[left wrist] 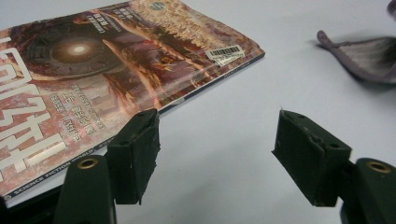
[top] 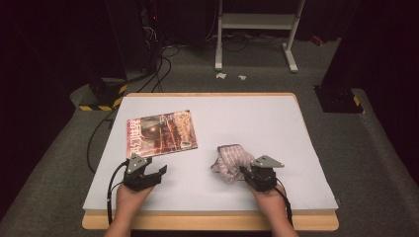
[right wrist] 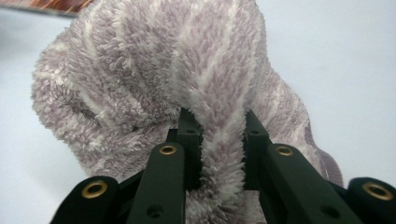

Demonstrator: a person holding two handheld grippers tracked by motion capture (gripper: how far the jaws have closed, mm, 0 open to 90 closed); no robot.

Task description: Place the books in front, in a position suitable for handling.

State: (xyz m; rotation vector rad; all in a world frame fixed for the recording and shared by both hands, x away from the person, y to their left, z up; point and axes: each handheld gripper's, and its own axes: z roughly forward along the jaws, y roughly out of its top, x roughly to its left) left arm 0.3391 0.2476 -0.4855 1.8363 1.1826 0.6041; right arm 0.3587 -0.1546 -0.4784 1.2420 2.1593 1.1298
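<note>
A fluffy lilac-and-white striped cloth [top: 231, 161] lies bunched on the white table [top: 237, 121], right of centre. My right gripper [top: 245, 172] is shut on a fold of this cloth [right wrist: 219, 140]; the fabric is pinched between both jaws and bulges up beyond them. A magazine [top: 161, 133] with a reddish-brown cover lies flat at the left. My left gripper [top: 157, 173] rests just in front of the magazine's near edge, open, with bare table between its jaws. In the left gripper view [left wrist: 217, 149] the magazine [left wrist: 93, 74] sits behind the left jaw and a corner of the cloth [left wrist: 364, 56] shows at far right.
The table's wooden front edge [top: 207, 221] runs just behind both hands. Beyond the far edge are a white stand's legs [top: 257, 29], floor cables [top: 158, 69] and a black-and-yellow striped base [top: 101, 101].
</note>
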